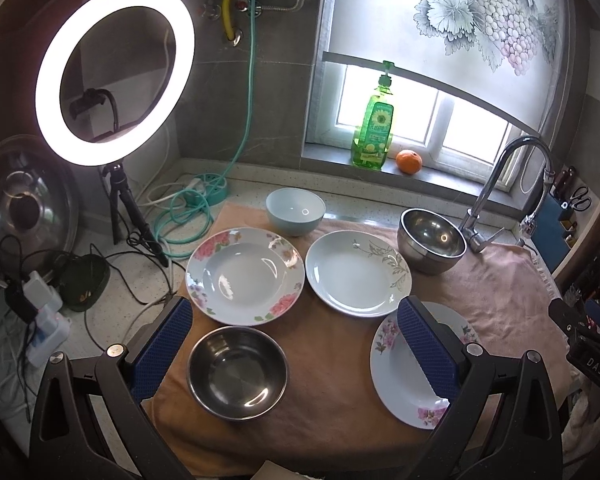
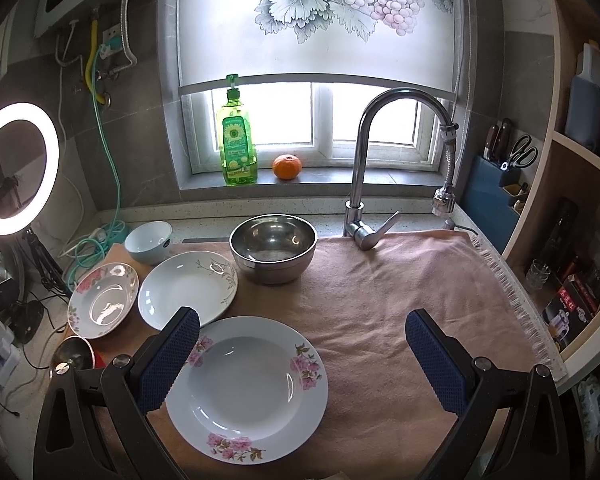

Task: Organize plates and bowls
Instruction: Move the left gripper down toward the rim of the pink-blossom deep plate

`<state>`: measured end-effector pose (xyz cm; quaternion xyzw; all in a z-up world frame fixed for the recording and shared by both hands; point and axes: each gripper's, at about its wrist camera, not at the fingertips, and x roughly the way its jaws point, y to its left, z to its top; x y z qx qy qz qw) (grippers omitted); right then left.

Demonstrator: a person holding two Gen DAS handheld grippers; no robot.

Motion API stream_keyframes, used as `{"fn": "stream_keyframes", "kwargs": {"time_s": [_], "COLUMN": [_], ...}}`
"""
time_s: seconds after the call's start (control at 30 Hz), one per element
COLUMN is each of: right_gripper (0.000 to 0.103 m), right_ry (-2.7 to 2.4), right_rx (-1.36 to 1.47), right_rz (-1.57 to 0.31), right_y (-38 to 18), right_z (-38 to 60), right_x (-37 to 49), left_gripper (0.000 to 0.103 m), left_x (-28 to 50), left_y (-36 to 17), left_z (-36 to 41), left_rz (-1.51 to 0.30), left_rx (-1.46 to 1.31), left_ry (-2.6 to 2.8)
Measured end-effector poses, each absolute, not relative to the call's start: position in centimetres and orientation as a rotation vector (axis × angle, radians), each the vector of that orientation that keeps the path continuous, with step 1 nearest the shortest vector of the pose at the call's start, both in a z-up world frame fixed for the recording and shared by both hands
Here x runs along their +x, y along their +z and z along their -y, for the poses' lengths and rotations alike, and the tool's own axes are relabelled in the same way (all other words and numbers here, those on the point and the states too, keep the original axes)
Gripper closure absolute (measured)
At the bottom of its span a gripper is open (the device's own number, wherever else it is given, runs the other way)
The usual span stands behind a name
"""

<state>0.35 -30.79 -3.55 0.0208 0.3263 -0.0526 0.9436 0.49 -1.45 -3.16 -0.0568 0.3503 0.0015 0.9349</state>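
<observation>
On a pinkish-brown towel (image 1: 340, 360) lie three plates and three bowls. A pink-flowered plate (image 1: 244, 276) sits at the left, a leaf-pattern plate (image 1: 356, 272) beside it, and a second flowered plate (image 1: 404, 376) at the near right, which also shows in the right wrist view (image 2: 248, 388). A small steel bowl (image 1: 238, 372) sits near, a larger steel bowl (image 1: 432, 244) (image 2: 274, 248) far right, and a pale blue bowl (image 1: 295, 210) (image 2: 148, 242) far. My left gripper (image 1: 296, 340) is open above the small steel bowl. My right gripper (image 2: 302, 348) is open above the near flowered plate. Both are empty.
A chrome faucet (image 2: 364, 200) stands behind the towel. A green soap bottle (image 2: 238, 148) and an orange (image 2: 287, 167) sit on the windowsill. A ring light (image 1: 114, 74) on a tripod, cables and a pot lid (image 1: 24, 212) crowd the left. Shelves and a knife block (image 2: 500, 184) line the right.
</observation>
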Motion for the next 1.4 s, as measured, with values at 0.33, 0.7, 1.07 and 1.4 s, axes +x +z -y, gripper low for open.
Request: {"fn": "stream_keyframes", "kwargs": {"time_s": [0.33, 0.7, 1.07, 1.4], "right_gripper": [0.001, 0.013, 0.044, 0.056], "right_ry": [-0.092, -0.028, -0.005, 0.033], "right_rx": [0.048, 0.141, 0.189, 0.261], "right_rz": [-0.697, -0.799, -0.913, -1.011], "right_y": [-4.9, -7.5, -11.3, -14.3], "right_z": [31.9, 34.1, 35.8, 37.5], "right_x": [1.2, 3.1, 4.5, 5.9], "left_gripper": [0.001, 0.007, 0.032, 0.049], "left_x": [0.8, 1.7, 3.0, 4.4], "left_y": [-4.8, -7.5, -10.7, -13.3], "left_z": [2.4, 4.9, 6.4, 7.3], "left_rz": [-0.775, -0.878, -0.991, -1.096], "left_rx": [-0.125, -0.116, -0.139, -0.210], "left_ry": [-0.039, -0.111, -0.160, -0.234]}}
